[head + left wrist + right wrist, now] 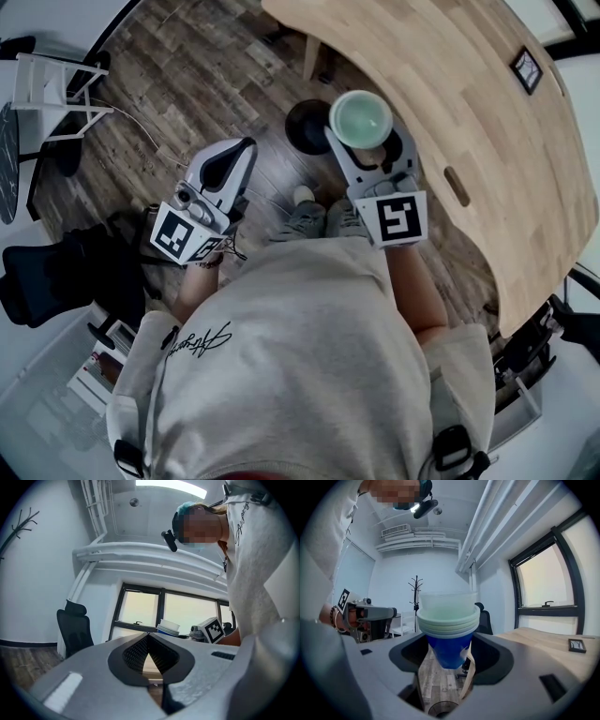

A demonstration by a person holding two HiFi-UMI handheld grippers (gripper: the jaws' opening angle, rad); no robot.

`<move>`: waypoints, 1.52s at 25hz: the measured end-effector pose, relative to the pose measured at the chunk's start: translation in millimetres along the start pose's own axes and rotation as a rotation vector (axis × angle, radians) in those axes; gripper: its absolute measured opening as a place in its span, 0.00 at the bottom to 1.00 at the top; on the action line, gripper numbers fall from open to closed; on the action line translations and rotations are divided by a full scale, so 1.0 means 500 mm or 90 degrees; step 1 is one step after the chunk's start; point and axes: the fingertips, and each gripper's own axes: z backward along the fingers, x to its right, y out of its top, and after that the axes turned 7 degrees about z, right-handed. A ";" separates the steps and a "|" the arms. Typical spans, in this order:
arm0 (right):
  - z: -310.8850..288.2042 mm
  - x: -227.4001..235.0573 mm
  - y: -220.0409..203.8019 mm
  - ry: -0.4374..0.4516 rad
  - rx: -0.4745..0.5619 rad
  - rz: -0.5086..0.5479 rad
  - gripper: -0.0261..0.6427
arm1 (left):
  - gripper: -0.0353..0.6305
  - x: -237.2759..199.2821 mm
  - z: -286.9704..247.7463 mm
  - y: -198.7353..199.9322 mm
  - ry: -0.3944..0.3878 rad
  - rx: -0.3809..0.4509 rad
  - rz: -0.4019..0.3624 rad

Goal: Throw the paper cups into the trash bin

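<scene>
Paper cups (361, 117), nested in a stack, sit clamped between the jaws of your right gripper (368, 150), just above the centre of the head view. The right gripper view shows the grip clearly: the jaws press on the blue wall of the lowest cup, the white rims rise above them, and the stack (447, 620) stands upright with its mouth up.

Your left gripper (228, 167) hangs at centre left. Its own view shows the jaws brought together with nothing between them.

The trash bin (302, 127) is the dark round shape on the wooden floor (202, 75), beside the curved edge of the table (450, 94). In the head view it shows just left of the cups, its outline partly covered by them, and it lies well below them.

The next move turns on that offset. The stack is not yet centred over the opening, so you likely need a short shift of the right gripper toward frame left before letting go. The stack's long axis already runs vertical, which suits a straight drop. The right gripper is clearly the nearer one to the bin.
</scene>
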 end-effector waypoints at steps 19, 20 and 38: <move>-0.042 -0.021 -0.061 0.112 -0.014 0.007 0.47 | 0.06 -0.017 -0.005 -0.024 0.089 0.033 -0.005; -0.045 -0.023 -0.065 0.118 -0.016 0.006 0.47 | 0.06 -0.019 -0.002 -0.028 0.093 0.032 -0.004; -0.117 -0.062 -0.179 0.183 -0.066 0.005 0.47 | 0.06 -0.055 0.021 -0.105 0.160 0.032 0.019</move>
